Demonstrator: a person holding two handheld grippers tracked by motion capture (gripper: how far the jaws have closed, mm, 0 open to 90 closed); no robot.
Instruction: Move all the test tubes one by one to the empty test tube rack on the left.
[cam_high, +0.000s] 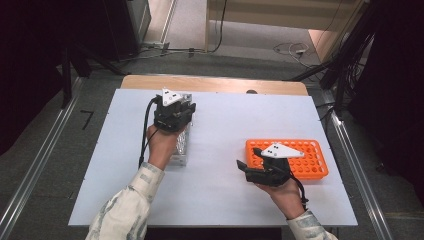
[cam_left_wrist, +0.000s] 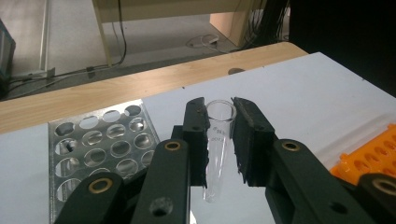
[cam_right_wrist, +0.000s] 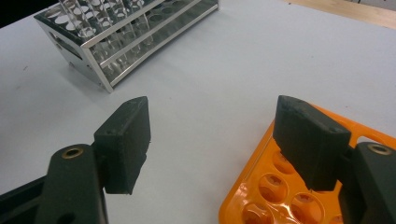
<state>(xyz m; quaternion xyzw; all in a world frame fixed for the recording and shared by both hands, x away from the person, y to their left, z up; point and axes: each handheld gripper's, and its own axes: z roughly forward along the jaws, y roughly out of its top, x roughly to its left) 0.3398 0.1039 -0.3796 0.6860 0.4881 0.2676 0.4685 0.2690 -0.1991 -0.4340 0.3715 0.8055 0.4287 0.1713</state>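
Clear conical tube (cam_left_wrist: 218, 144) sits upright between the jaws of the left gripper (cam_left_wrist: 219, 140), clamped on both sides just under its open rim, pointed tip hanging free above the white tabletop (cam_left_wrist: 299, 98). In the left gripper view the tube is lifted clear of the metal rack (cam_left_wrist: 100, 149), which lies just beside the jaws on their left. The rack's perforated top plate shows round holes in rows; in the right gripper view several clear tubes (cam_right_wrist: 81, 18) stand in its near end. Orange rack (cam_high: 305, 157) rests on the tabletop well apart from the metal one, toward the person's right; the holes that can be seen hold nothing. Right gripper (cam_high: 250, 167) has jaws standing wide apart with nothing between them, one jaw over the orange rack's corner, the other over bare tabletop. Left hand (cam_high: 162, 142) holds its gripper over the metal rack's far end; right hand (cam_high: 285, 192) holds its gripper roughly level, pointing left.
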